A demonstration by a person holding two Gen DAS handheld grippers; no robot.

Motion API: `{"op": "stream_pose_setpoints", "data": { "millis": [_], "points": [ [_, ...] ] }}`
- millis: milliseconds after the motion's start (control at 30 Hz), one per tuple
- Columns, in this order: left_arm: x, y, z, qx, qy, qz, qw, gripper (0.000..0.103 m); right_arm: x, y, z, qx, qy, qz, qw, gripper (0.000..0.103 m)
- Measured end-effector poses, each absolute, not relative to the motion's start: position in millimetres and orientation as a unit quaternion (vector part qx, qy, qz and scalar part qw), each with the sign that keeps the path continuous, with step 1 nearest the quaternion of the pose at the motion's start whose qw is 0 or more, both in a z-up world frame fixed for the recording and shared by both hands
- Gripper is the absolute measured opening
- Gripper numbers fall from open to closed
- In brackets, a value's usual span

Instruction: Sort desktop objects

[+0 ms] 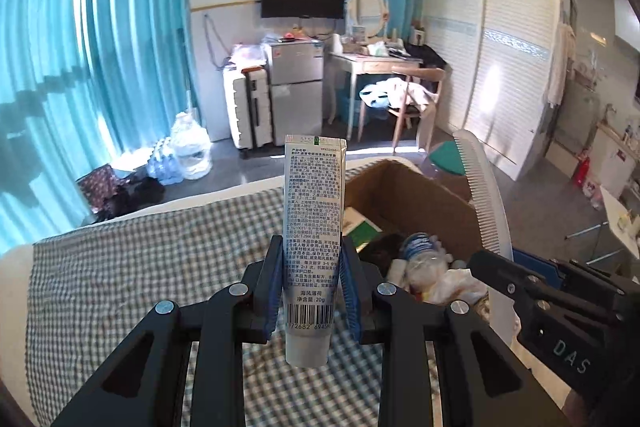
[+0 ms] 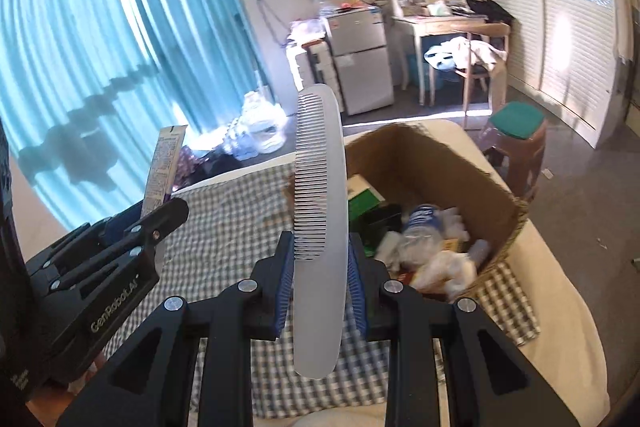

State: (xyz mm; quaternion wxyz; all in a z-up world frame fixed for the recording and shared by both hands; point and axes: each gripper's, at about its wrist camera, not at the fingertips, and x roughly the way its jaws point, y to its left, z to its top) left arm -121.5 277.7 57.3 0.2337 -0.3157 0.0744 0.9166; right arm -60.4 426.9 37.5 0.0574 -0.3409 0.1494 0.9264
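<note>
My left gripper [image 1: 312, 259] is shut on a small white toothpaste tube [image 1: 313, 227], held upright above the checkered cloth [image 1: 140, 287]. My right gripper [image 2: 320, 259] is shut on a white comb [image 2: 322, 207], held upright, teeth to the left. The comb also shows in the left wrist view [image 1: 486, 203], and the tube in the right wrist view [image 2: 162, 167]. A cardboard box [image 2: 460, 171] ahead to the right holds a crushed plastic bottle [image 2: 424, 227], a green packet [image 2: 362, 199] and other items. Both grippers hover just short of the box.
The cloth covers a white bed or table top [image 2: 560, 307]. A stool with a green seat [image 2: 518, 115] stands beyond the box. Farther off are a fridge [image 1: 296, 87], a desk with chair [image 1: 404, 91], water jugs [image 1: 190, 151] and curtains.
</note>
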Motion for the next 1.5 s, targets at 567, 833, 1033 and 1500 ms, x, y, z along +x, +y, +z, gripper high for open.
{"op": "stream_pose_setpoints", "data": {
  "millis": [567,833,1033,1500],
  "points": [
    [-162.4,396.7,-35.2,-0.392,0.091,0.879,0.255,0.032,-106.3,541.9,-45.7,-0.405,0.194,0.886,0.114,0.025],
    [-166.5,362.4,-18.1,-0.357,0.057,0.911,0.201,0.094,-94.5,540.4,-33.8,-0.370,0.223,0.891,0.142,0.058],
    [-159.7,322.9,5.3,-0.346,0.056,0.925,0.146,0.098,-81.5,532.6,-5.5,-0.341,0.219,0.904,0.138,0.058],
    [-104.0,221.1,65.7,-0.293,0.037,0.953,0.065,0.103,-31.2,460.9,82.2,-0.244,0.169,0.952,0.076,0.095]
  ]
}}
